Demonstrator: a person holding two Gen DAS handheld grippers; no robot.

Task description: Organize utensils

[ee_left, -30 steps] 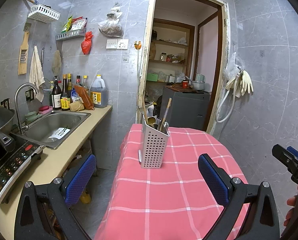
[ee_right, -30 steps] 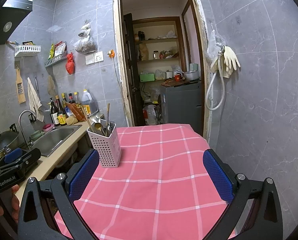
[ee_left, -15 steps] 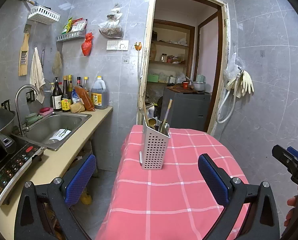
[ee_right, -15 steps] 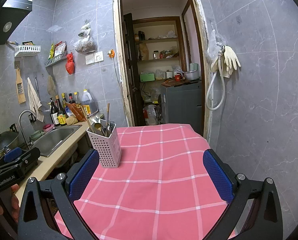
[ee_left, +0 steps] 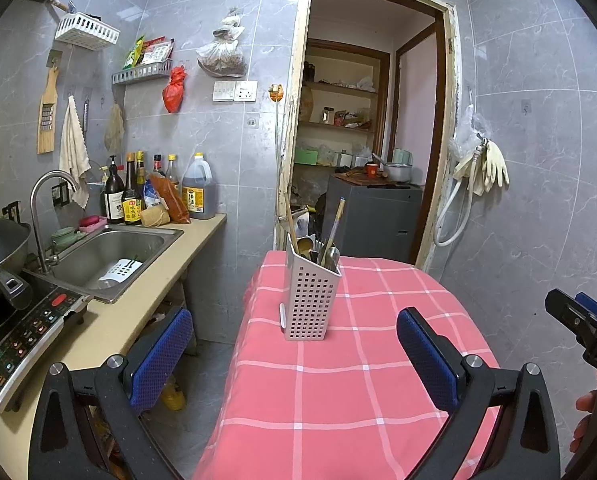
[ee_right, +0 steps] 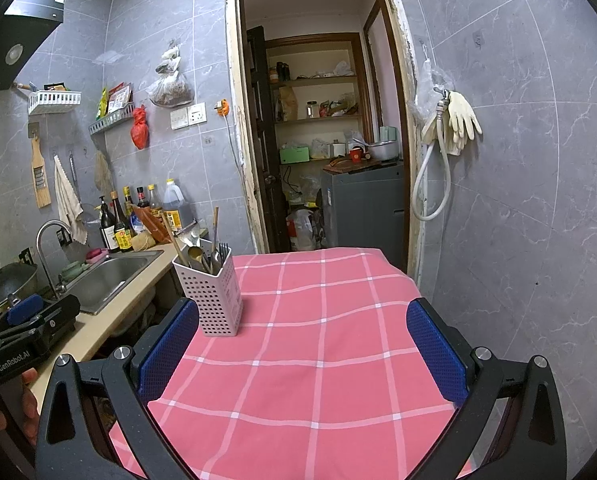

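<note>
- Your left gripper [ee_left: 294, 354] and right gripper [ee_right: 300, 350] both hang released, holding nothing, above the pink checked tablecloth [ee_right: 318, 344].
- Farther on, the white perforated utensil holder [ee_left: 311, 300] stands upright there, with utensils [ee_left: 325, 246] inside.

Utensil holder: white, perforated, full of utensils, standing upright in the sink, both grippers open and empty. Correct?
Not quite. The utensil holder stands on the pink checked tablecloth, not in the sink, as the left wrist view shows. The rest holds.
</note>
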